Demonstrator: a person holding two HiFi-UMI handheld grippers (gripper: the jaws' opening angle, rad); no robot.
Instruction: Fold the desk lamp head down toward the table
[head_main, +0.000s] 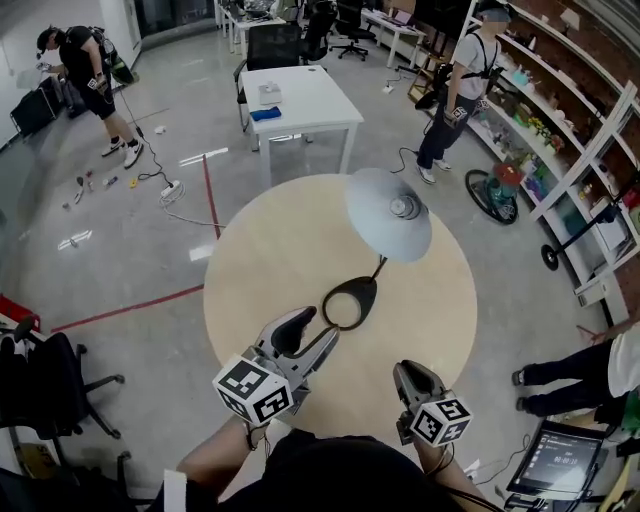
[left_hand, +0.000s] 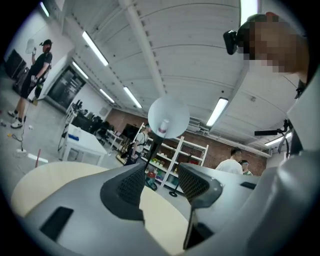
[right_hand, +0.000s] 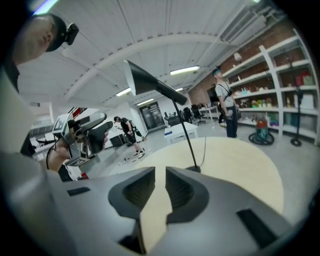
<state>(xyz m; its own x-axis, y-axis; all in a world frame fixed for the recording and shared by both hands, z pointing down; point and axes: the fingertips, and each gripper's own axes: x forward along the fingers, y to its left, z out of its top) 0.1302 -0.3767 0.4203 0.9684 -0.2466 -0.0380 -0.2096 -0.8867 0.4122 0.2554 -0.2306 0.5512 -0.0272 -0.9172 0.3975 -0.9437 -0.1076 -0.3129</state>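
1. Grey flooring crossed by red tape lines (head_main: 205, 195) surrounded a round pale wooden table (head_main: 260, 260), with a white desk (head_main: 305, 100) behind it. One person (head_main: 90, 80) stood far off at the left.
2. At the table's near edge on the left, the left gripper (head_main: 312, 330) pointed towards the middle. Its jaws were spread well apart with nothing between them, and their tips lay just beside the lamp's base.
3. The desk lamp stood near the table's centre. Its black ring-shaped base (head_main: 350, 300) rested flat on the wood, and a thin dark stem (right_hand: 187, 132) rose from it.
4. The lamp head (head_main: 388, 212), a pale round shade, was held up above the table rather than down near it. It sat over the far right part of the tabletop.
5. To the right, the right gripper (head_main: 412, 378) hovered at the near edge, clear of the lamp. Its jaws were drawn almost together, and only a narrow slit showing bare tabletop lay between them.
6. Along the right wall ran white shelves (head_main: 580, 130), and another person (head_main: 465, 80) stood before them.
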